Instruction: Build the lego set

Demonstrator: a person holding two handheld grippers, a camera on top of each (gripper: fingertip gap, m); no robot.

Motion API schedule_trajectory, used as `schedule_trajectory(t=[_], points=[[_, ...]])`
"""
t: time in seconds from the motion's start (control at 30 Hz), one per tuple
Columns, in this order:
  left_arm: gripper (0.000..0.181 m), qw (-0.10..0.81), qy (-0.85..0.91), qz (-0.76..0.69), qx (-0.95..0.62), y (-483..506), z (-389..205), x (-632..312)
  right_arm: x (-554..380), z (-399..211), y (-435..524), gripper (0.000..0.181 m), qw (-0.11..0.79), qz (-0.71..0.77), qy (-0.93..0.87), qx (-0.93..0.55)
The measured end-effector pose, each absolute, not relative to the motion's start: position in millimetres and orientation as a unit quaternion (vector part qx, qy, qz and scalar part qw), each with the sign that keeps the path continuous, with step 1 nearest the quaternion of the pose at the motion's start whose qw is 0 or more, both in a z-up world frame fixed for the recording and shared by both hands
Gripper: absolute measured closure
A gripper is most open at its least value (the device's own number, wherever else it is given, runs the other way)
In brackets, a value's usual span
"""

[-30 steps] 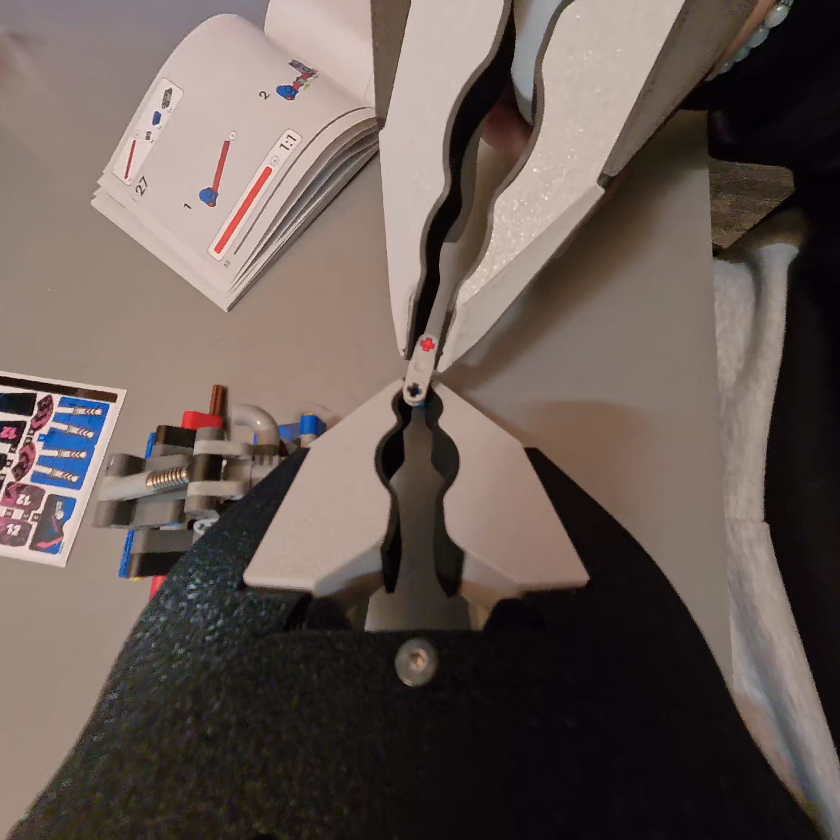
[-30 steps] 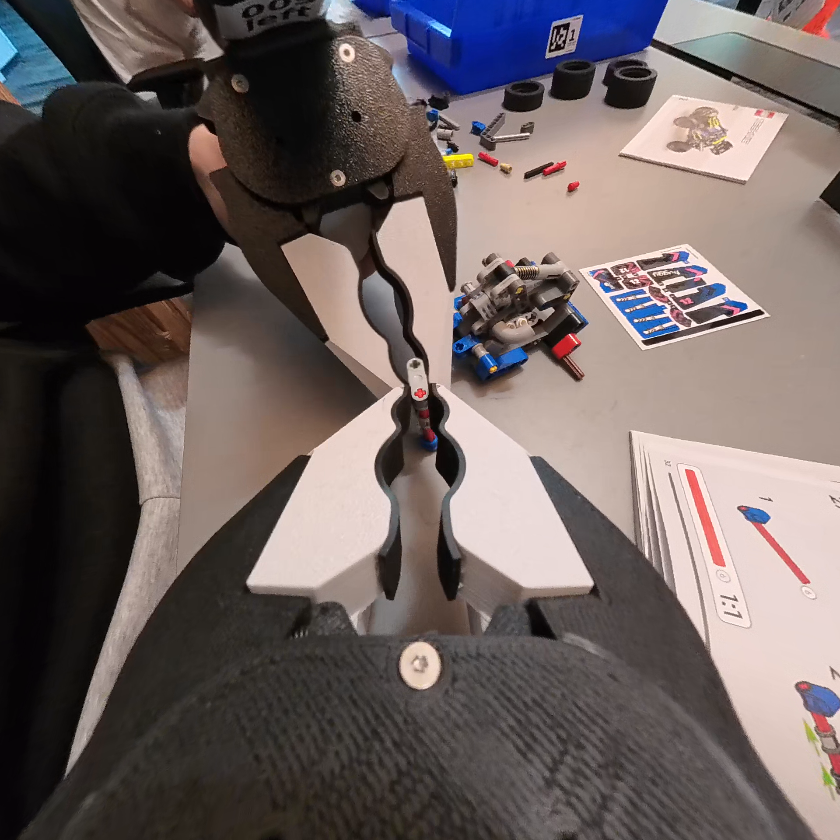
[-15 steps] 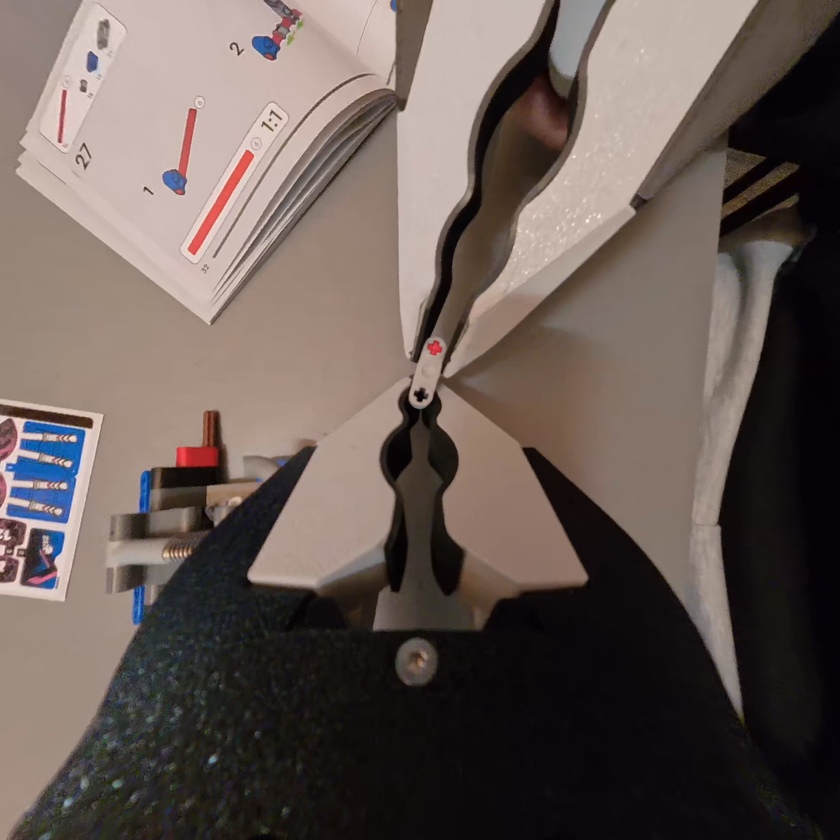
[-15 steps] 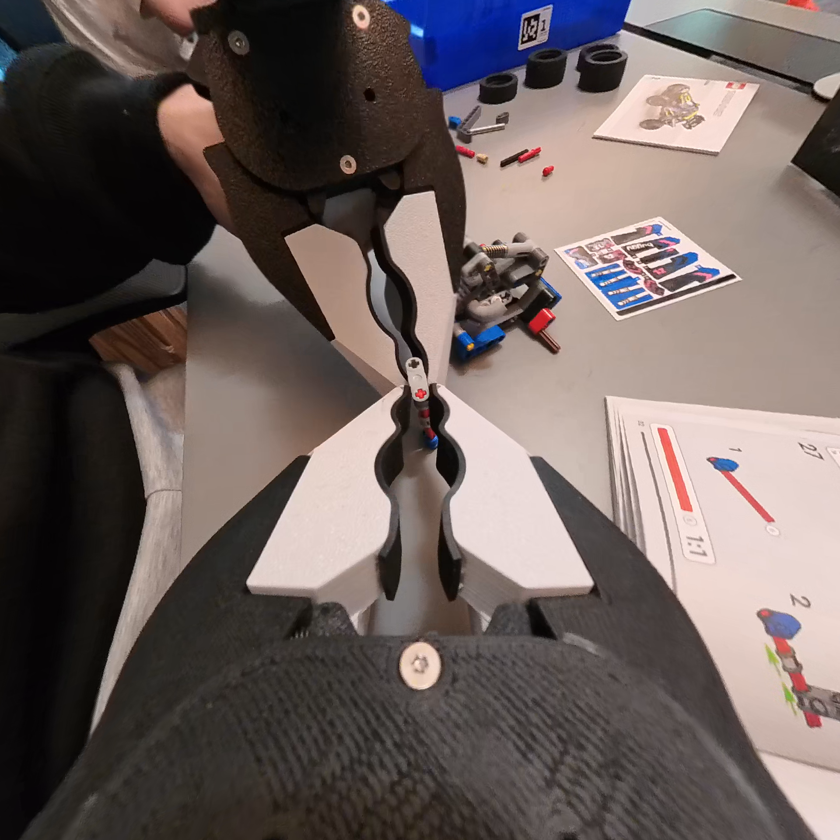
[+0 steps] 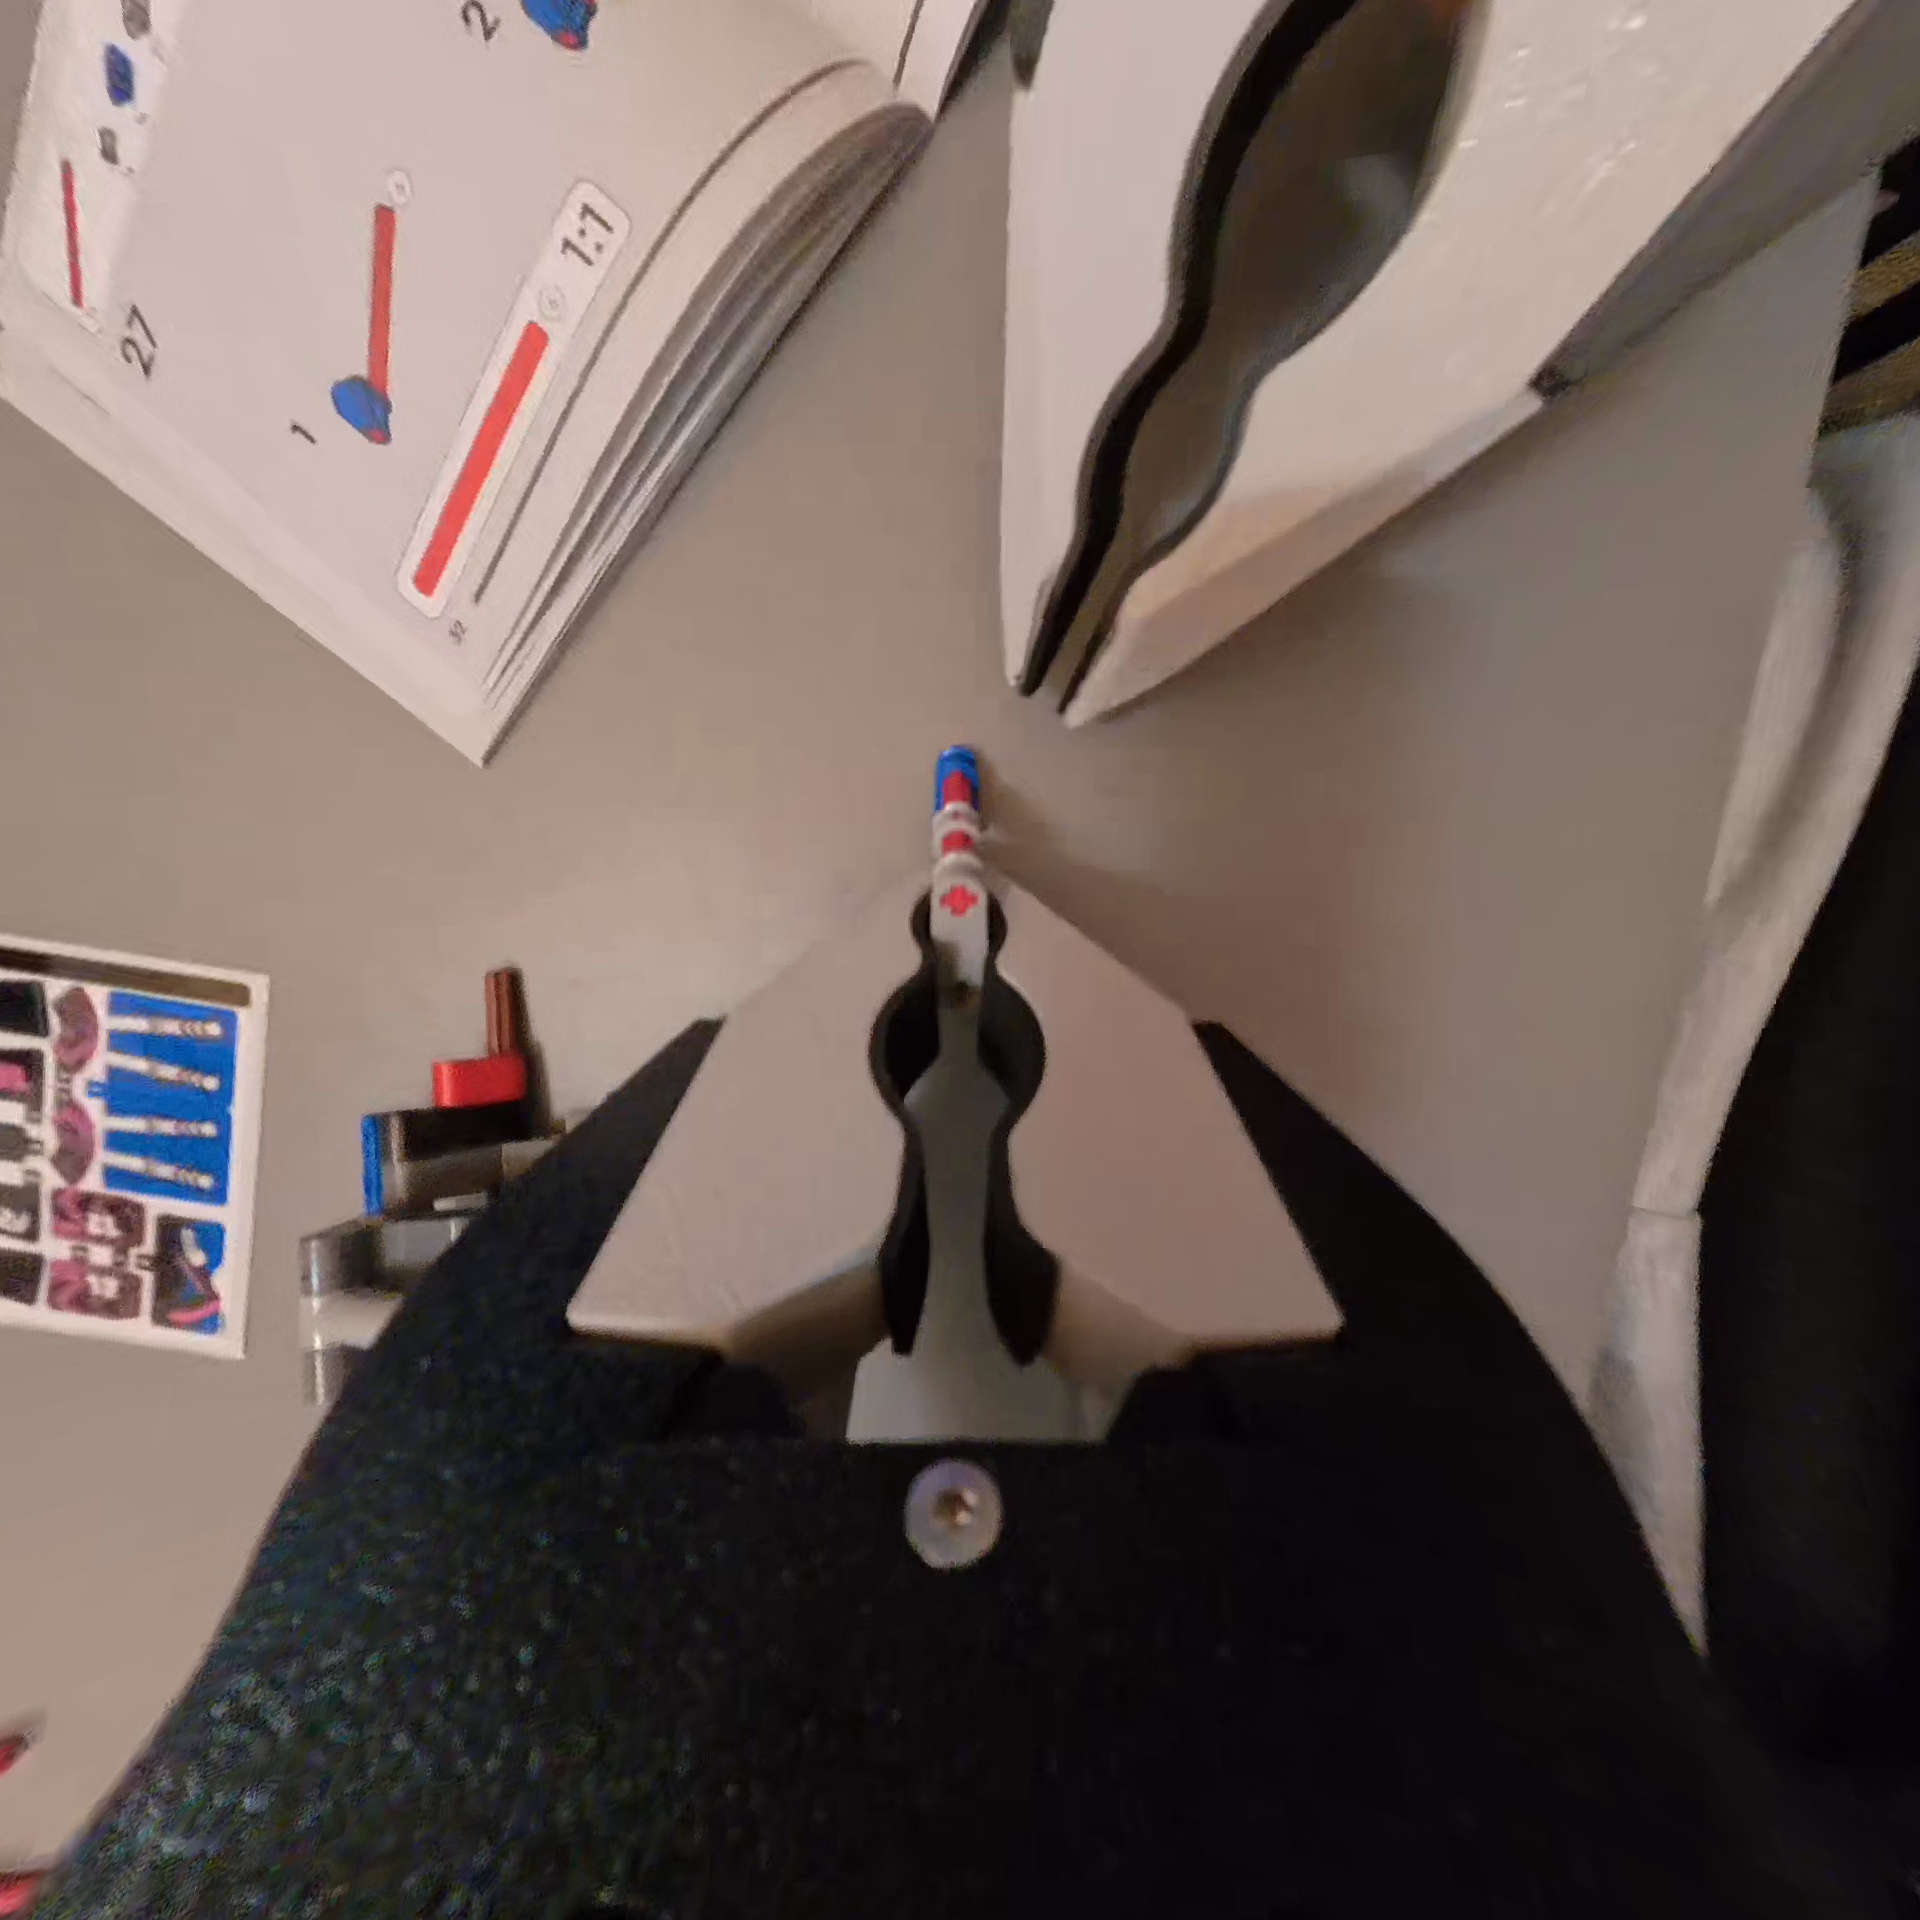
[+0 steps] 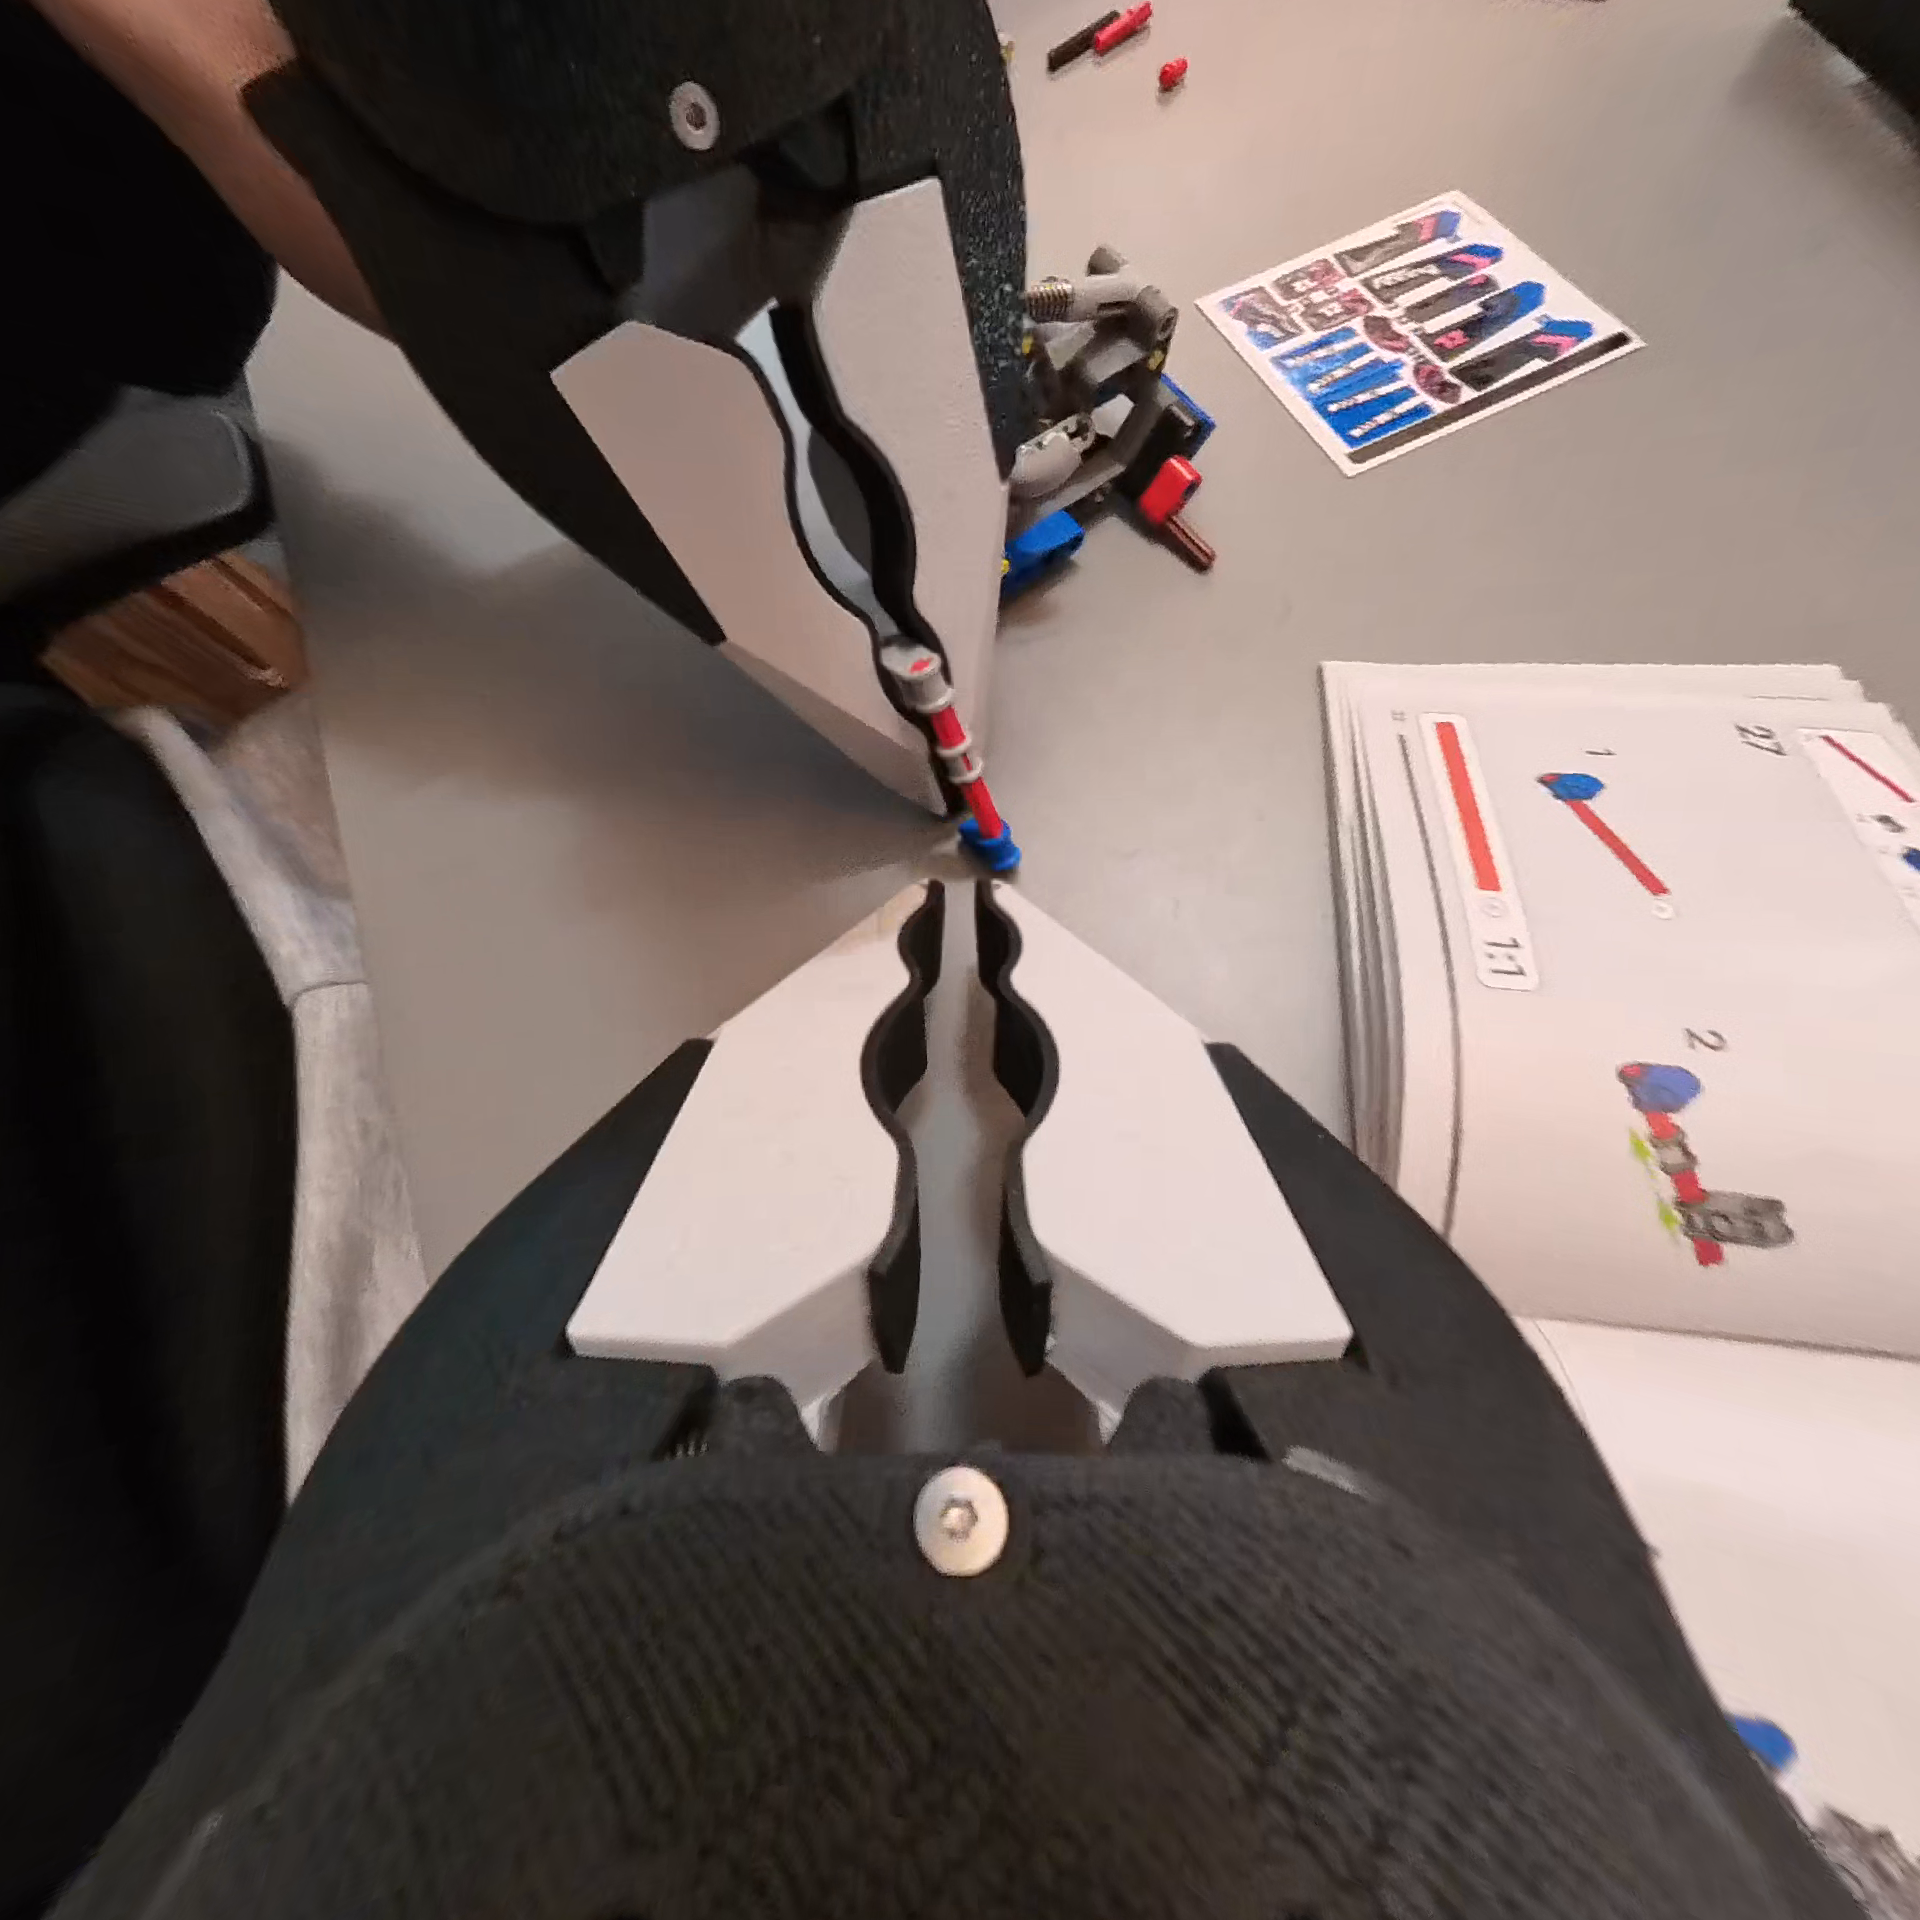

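My left gripper (image 5: 958,914) is shut on a thin grey beam that carries a red axle (image 5: 956,821) with grey bushes and a blue end piece. In the right wrist view, the left gripper (image 6: 935,727) points down and the axle (image 6: 966,774) hangs from it, its blue end (image 6: 989,840) at the grey table (image 6: 623,831). My right gripper (image 6: 958,891) sits just short of the blue end with a narrow gap between its jaws and holds nothing. It also shows in the left wrist view (image 5: 1049,696).
The part-built grey, blue and red model (image 6: 1101,416) stands behind the left gripper, and the sticker sheet (image 6: 1423,332) lies beyond it. The open instruction booklet (image 6: 1621,987) lies on the right. Loose small pieces (image 6: 1101,26) lie far back. The table's edge runs along the left. The tips of one gripper are about 4 cm away from the tips of the other.
My right gripper has let go of the axle and drawn back. My left gripper now holds the beam and axle alone, and has lowered them towards the table.
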State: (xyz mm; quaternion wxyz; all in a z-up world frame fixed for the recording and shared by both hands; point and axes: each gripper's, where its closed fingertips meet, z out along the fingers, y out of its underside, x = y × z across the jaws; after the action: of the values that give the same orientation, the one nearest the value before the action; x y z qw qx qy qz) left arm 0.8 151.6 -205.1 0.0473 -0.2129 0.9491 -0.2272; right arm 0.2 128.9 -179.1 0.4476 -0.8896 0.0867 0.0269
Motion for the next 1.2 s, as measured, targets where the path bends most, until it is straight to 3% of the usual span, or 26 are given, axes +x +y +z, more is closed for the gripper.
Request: schedule_trajectory(t=[0.17,0.3,0.43,0.77,1.2], points=[[0.181,0.049,0.931,-0.290,-0.215,147,-204,0,7,-196,129,0.176,0.399,-0.018,0.066,-0.915],[0.181,0.042,0.921,-0.321,-0.217,147,-203,-2,2,-182,146,0.170,0.447,-0.032,-0.007,-0.894],[0.181,0.041,0.925,-0.314,-0.208,148,-203,-2,7,-194,150,0.175,0.415,-0.019,-0.026,-0.909],[0.168,0.096,0.877,-0.421,-0.212,141,-179,5,10,-198,140,0.176,0.421,0.000,0.044,-0.906],[0.171,0.099,0.849,-0.470,-0.221,131,-176,12,10,-198,141,0.176,0.421,0.025,0.061,-0.905]])
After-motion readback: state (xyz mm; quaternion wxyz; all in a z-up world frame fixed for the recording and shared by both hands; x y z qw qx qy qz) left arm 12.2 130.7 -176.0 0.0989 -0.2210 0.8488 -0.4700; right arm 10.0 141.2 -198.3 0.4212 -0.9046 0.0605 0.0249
